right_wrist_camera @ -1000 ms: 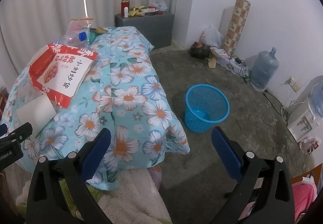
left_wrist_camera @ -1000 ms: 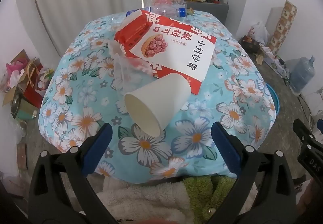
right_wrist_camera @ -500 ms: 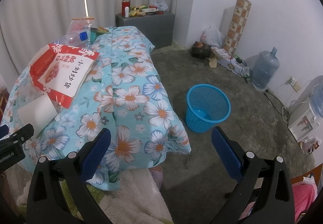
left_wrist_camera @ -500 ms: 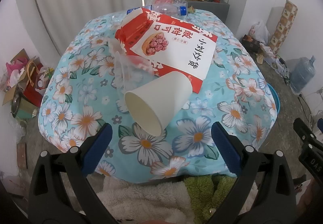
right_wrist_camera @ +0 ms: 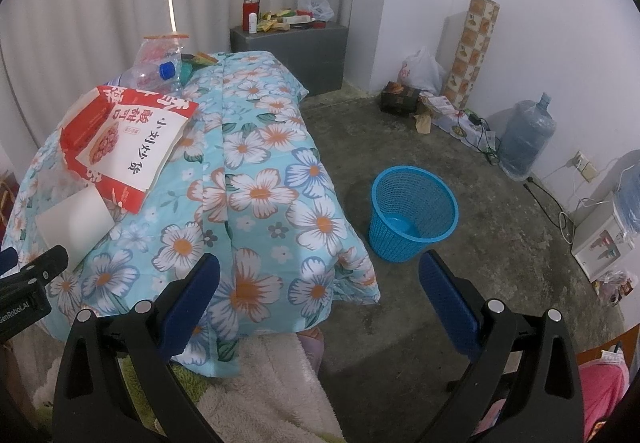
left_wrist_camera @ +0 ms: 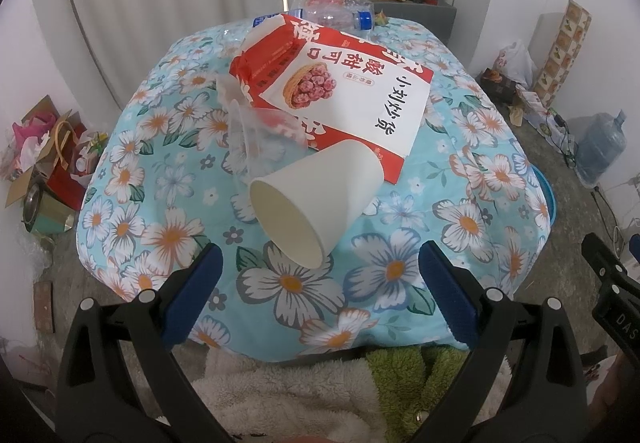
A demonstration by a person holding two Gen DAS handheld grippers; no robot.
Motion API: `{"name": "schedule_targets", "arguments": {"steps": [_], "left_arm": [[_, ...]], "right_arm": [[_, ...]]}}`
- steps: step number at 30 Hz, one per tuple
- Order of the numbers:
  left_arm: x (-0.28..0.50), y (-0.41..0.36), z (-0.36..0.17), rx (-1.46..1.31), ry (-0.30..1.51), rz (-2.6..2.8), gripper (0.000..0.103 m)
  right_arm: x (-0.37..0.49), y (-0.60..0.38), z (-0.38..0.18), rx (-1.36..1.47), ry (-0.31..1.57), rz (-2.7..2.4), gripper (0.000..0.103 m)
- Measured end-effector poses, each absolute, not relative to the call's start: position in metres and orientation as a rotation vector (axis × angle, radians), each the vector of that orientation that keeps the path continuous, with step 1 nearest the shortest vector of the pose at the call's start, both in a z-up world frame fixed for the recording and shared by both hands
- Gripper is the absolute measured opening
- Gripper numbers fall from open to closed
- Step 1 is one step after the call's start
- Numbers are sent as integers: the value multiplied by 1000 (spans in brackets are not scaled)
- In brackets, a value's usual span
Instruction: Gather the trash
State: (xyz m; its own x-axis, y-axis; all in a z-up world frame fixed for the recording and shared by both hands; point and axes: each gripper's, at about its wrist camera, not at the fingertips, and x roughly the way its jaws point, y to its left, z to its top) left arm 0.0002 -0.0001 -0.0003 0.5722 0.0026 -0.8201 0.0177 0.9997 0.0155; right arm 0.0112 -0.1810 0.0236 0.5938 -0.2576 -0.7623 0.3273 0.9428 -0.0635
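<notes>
Cup: on its side on my bench, mouth toward my left claw, axis running away right.
Left claw: spread, empty, nearer.
Right claw: spread, empty, facing bin.

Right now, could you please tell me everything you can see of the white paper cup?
The white paper cup is plain, unprinted, cream inside and apparently empty. It lies on its side on the floral tablecloth, open mouth toward the left gripper, base against the red-and-white snack box. A clear plastic cup lies just behind it. Nothing grips it; the jaws stand open, short of it.
</notes>
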Motion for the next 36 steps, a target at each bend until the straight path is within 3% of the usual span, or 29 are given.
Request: {"name": "schedule_targets", "arguments": {"steps": [36], "left_arm": [[1, -2, 2, 23, 963, -7, 94]], "right_arm": [[9, -186, 22, 93, 873, -337, 97]]}}
